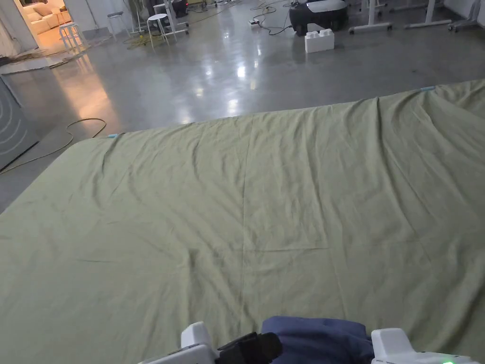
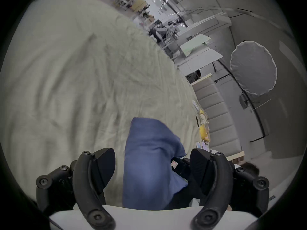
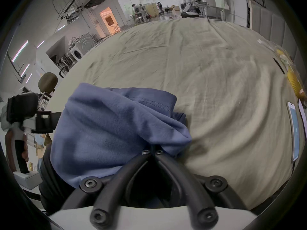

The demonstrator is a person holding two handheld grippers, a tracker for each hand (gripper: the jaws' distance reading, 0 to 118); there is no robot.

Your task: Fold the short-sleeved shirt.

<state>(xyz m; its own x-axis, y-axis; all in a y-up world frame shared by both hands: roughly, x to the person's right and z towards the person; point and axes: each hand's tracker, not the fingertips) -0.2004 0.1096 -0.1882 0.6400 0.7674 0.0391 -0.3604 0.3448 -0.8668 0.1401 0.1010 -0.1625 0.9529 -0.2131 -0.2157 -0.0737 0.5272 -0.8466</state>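
The left claw [image 2: 152,168] stands wide, its two black jaws well apart, with a hanging fold of the blue short-sleeved shirt [image 2: 149,164] passing through the gap between them; neither jaw presses on the fabric. The right claw [image 3: 152,150] is closed to a narrow point, both jaws meeting on a gathered bunch of the shirt [image 3: 116,125] and pinching it at the tips. From that pinch the fabric mounds up and spreads toward 10 o'clock in the right gripper view, with a stitched hem visible along its upper edge. In the head view the shirt [image 1: 322,339] sits at 6 o'clock, at the near edge of the surface [image 1: 237,204], which is covered by a wrinkled green sheet. The left claw [image 1: 248,348] lies just beside the shirt at its 9 o'clock side.
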